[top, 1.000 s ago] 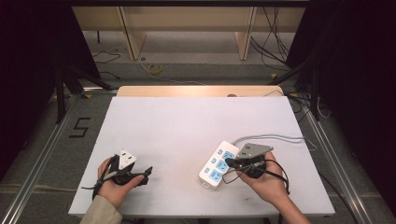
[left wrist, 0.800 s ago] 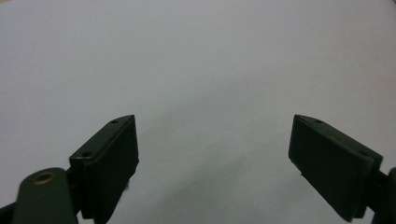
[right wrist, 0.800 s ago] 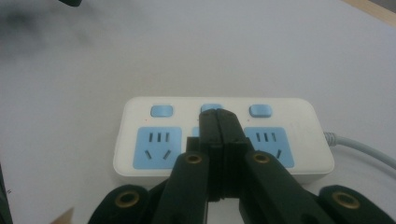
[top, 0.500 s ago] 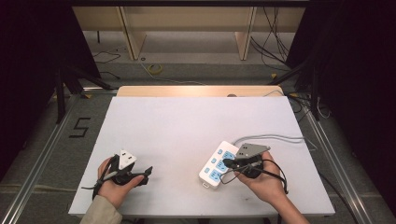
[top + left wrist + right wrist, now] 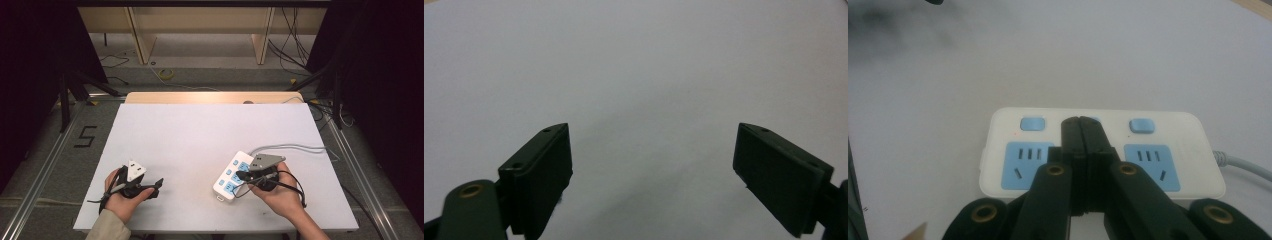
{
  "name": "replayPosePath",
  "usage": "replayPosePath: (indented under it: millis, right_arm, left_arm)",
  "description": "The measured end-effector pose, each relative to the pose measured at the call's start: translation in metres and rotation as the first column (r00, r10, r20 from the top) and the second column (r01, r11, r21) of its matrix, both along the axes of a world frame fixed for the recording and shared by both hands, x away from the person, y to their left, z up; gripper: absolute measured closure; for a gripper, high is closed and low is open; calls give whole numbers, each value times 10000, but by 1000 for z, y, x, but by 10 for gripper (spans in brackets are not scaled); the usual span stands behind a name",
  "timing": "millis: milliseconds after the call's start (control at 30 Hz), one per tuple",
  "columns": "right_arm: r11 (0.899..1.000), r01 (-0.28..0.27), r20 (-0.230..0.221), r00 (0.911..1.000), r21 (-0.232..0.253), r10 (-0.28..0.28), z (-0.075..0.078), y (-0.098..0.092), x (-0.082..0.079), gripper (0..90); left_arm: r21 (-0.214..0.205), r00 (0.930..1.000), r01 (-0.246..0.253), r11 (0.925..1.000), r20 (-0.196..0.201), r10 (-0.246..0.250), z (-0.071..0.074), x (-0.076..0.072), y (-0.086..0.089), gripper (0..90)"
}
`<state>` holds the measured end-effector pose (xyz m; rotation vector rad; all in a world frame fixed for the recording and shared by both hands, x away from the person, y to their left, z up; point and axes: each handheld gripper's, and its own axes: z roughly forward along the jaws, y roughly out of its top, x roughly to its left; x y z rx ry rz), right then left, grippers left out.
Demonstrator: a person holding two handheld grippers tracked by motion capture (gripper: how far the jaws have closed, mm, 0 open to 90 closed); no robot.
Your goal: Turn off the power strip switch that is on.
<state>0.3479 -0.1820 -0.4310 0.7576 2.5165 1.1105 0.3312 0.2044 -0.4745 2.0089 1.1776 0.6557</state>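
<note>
White desk (image 5: pixel 200 145) — plain top; wooden strip (image 5: pixel 210 97) along far edge. Floor mark "5" (image 5: pixel 85 136) to the left.

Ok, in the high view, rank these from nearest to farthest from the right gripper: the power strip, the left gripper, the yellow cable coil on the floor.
1. Power strip: directly under the shut right gripper.
2. Left gripper: across the table, near its front left.
3. Yellow cable coil: on the floor beyond the table's far edge.

The white table (image 5: pixel 200 135) carries a white power strip (image 5: pixel 231 176) with blue sockets at its near right side; the grey cable (image 5: pixel 295 147) of it lies toward the right edge.
</note>
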Motion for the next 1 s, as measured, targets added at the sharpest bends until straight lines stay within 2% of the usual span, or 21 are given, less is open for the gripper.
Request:
replayPosePath:
  millis: [1000]
  right_arm:
    - [9994, -312, -164, 9994, -177, 309, -3, 16, 2, 900]
  left_arm:
    - [12, 10000, 14, 10000, 12, -14, 0, 0, 0, 156]
